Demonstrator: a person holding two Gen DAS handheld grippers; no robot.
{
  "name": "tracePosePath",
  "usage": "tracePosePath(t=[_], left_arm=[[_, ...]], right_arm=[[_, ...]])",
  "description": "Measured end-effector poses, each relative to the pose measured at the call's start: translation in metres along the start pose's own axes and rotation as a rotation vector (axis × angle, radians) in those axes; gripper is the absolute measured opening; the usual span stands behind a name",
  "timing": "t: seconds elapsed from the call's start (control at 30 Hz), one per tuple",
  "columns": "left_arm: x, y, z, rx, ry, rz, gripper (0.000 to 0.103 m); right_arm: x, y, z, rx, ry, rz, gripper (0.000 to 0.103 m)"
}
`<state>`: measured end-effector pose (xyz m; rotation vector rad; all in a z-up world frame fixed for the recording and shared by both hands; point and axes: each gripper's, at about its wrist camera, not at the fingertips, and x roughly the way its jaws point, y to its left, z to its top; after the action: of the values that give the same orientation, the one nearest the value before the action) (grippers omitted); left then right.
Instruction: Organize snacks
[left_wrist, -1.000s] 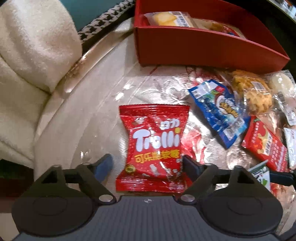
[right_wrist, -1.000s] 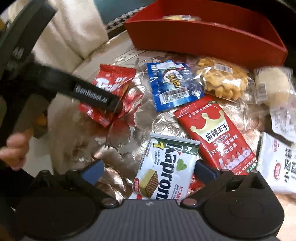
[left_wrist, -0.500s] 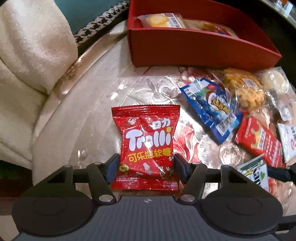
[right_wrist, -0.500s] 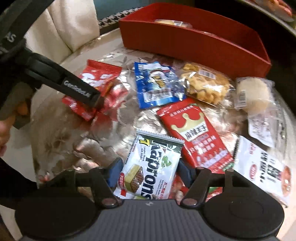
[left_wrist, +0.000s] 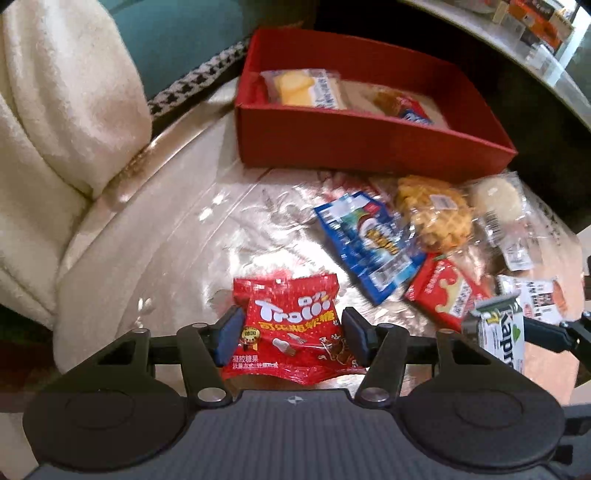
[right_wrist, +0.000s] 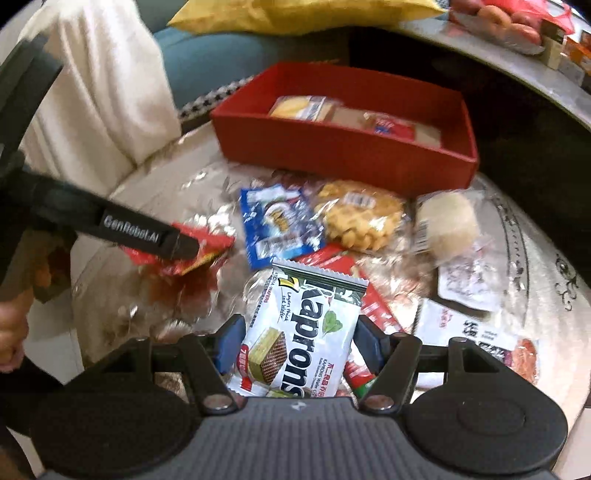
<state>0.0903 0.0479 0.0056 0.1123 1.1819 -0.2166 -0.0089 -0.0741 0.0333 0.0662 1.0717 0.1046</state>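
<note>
- Plainly, in the left wrist view, the left gripper (left_wrist: 290, 334) has just been closing and its fingers (left_wrist: 229, 332) now pinch the red Trolli bag (left_wrist: 291, 328) by its side edges; the bag is crumpled between them and seems raised off the shiny surface (left_wrist: 155, 258).
- Ahead stands the red box (left_wrist: 369, 147), already holding a few wrapped snacks; a blue packet (left_wrist: 369, 240) and a waffle pack (left_wrist: 434, 214) lie loose just before it.
- Risk here: the foil is slick and puffy, so a pinch on the edges alone could let it slide out on the way to the box.
- In the right wrist view, the right gripper (right_wrist: 297, 345) has its fingers (right_wrist: 231, 341) clamped on the white Kaprons wafer pack (right_wrist: 306, 332), held tilted above the other snacks.
- The left tool's arm (right_wrist: 147, 236) reaches in close at the left, so both heading for the box together might collide or knock packets off the surface.
</note>
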Motion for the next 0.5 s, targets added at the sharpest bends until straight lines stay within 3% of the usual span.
tracePosePath(t=[0.23, 0.4, 0.5], left_arm=[[-0.005, 0.001, 0.001, -0.011, -0.02, -0.022, 0.065], [0.012, 0.001, -0.007, 0.004, 0.042, -0.01, 0.065], [0.027, -0.005, -0.01, 0.052, 0.064, 0.064, 0.076]], right_arm=[[-0.004, -0.01, 0.006, 0.035, -0.022, -0.001, 0.061], [0.0, -0.01, 0.004, 0.028, 0.001, 0.011, 0.061], [0.006, -0.008, 0.003, 0.019, 0.018, 0.019, 0.061]])
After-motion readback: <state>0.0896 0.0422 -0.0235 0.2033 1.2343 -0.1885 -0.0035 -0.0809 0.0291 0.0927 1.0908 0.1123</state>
